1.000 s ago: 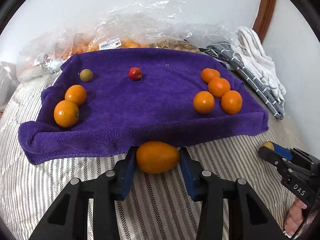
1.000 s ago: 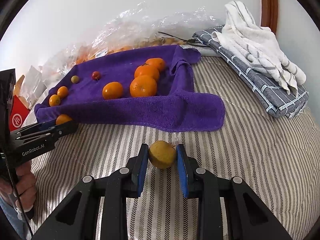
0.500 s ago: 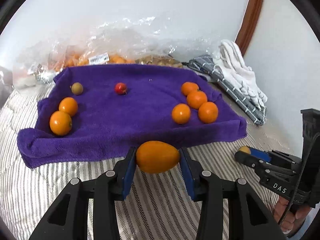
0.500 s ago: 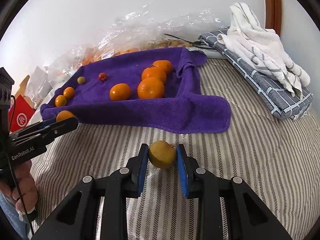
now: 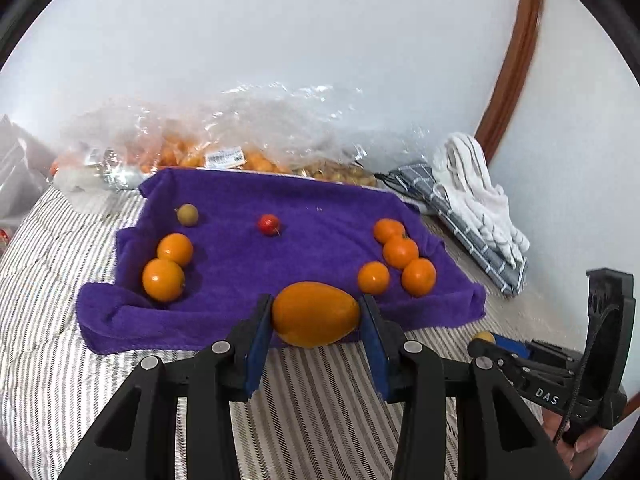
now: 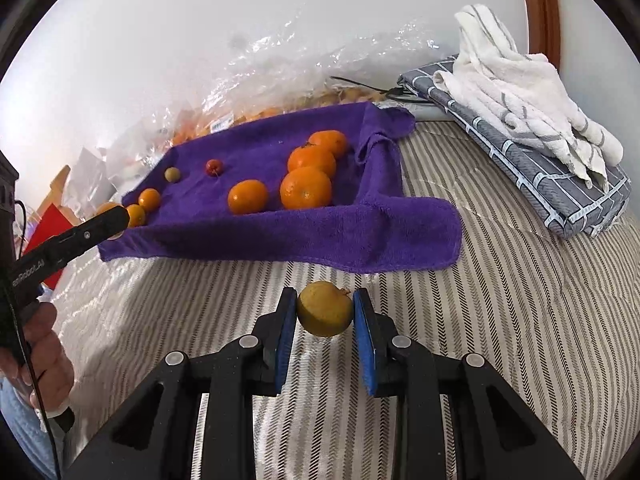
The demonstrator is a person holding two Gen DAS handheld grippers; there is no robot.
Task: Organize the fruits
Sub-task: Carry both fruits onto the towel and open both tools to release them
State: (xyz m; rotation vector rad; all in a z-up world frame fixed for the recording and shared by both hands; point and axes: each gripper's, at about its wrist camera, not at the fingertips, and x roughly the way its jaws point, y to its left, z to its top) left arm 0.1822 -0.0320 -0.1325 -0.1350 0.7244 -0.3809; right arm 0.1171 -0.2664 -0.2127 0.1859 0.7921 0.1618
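Observation:
My left gripper point(image 5: 316, 316) is shut on an oval orange fruit point(image 5: 315, 314), held above the near edge of the purple towel point(image 5: 312, 240). On the towel lie two orange fruits point(image 5: 164, 278) at the left, a small green-brown fruit point(image 5: 187, 214), a small red fruit point(image 5: 268, 224) and several mandarins point(image 5: 400, 252) at the right. My right gripper point(image 6: 325, 314) is shut on a small yellow fruit point(image 6: 324, 314) over the striped bedding, just short of the towel point(image 6: 280, 232). The left gripper's tip point(image 6: 108, 218) shows at the left of the right wrist view.
Clear plastic bags of fruit point(image 5: 224, 148) lie behind the towel against the white wall. Folded grey and white cloths point(image 6: 520, 128) sit at the right. A red box point(image 6: 44, 236) stands at the far left. Striped bedding point(image 6: 520, 320) surrounds the towel.
My left gripper has risen and tilted up with the oval fruit, so the towel sits lower and smaller in its view. The right gripper has stayed put with its yellow fruit.

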